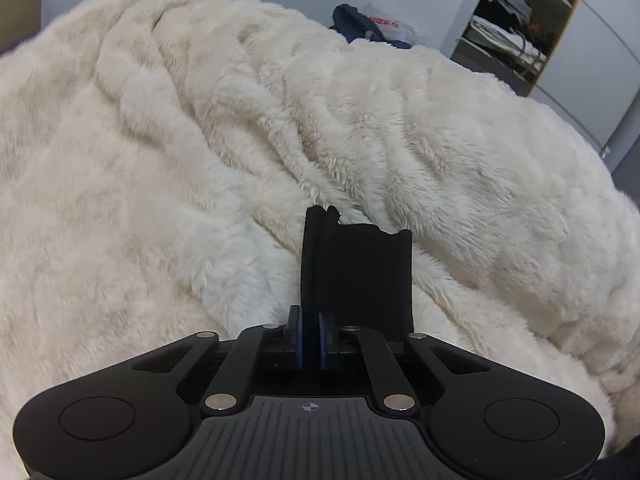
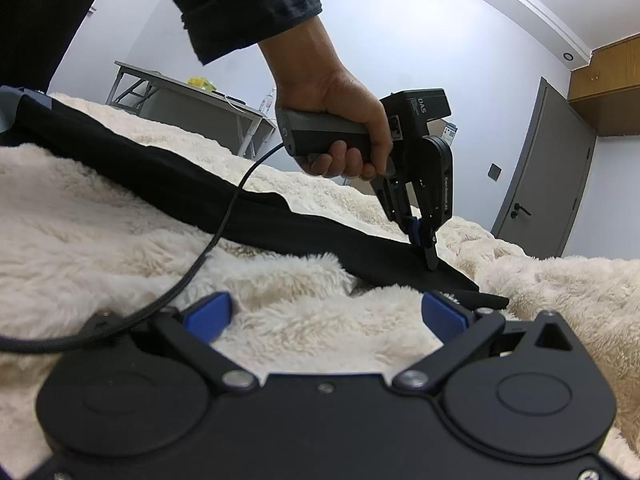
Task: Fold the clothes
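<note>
Two tools: your left hand [image 2: 340, 120] tilts its left tool [image 2: 426, 254] steeply down, pinching the black garment [image 2: 200, 184] on the blanket [image 2: 100, 220]; your right tool [image 2: 328, 316] sits spread.

Pale walls [image 2: 400, 40], grey door [image 2: 548, 168], folding table [image 2: 188, 96], open shelving [image 1: 520, 20]

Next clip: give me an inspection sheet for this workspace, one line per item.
Surface: cream fleece blanket, rumpled.
Job's things: black garment spread across blanket.
Clutter: dark bag at far edge.
Grippers: left gripper shut on the garment's edge, tilted down; right gripper open, jaws over bare blanket.
Cables: black cable loops from left handle over garment.
Surroundings: shelf, folding table, grey door.
</note>
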The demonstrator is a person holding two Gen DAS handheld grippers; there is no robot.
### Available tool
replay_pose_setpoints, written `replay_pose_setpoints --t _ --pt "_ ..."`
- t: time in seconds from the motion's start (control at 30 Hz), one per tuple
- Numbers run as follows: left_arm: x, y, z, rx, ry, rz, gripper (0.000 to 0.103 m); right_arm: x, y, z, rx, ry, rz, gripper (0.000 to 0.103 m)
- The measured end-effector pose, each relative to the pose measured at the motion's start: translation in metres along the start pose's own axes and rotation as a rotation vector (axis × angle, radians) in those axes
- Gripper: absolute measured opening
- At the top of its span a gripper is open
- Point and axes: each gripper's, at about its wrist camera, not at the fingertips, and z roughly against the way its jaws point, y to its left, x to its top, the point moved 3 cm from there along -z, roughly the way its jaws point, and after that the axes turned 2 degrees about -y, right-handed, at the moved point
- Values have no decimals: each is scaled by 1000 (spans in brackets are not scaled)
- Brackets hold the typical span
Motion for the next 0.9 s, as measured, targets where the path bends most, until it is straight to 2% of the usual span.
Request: replay_pose_setpoints --t 0.07,0.13,0.23,0.33,0.43,0.5,0.53,0.57,0.6,0.73,0.8,0.9 --pt "5 0 0 32 -16 -7 5 0 0 0 0 0 0 103" --pt "17 -1 0 23 -45 11 5 -1 0 0 1 -3 0 103" --pt "34 -9 -3 49 -52 -1 6 -1 0 1 4 -9 -2 103" --pt "33 -10 13 26 -63 27 11 -1 0 2 8 -16 -6 103" --pt "9 -9 42 -12 -51 35 13 -1 0 2 9 -19 -6 103" --pt "-16 -9 68 -10 -39 32 26 0 1 2 9 -18 -4 103" --pt "-35 -6 85 10 -39 35 37 0 1 2 9 -16 -1 103" --pt "-56 -4 103 32 -40 39 41 1 1 2 9 -15 1 103" --pt "-77 -1 121 54 -41 42 41 1 1 2 9 -15 2 103" --pt "-114 14 137 112 2 102 41 2 2 2 9 -10 12 103" --pt "-123 17 131 134 20 113 41 2 3 1 9 -8 18 103" --pt "-128 20 122 109 18 123 41 2 4 1 9 -5 24 103"
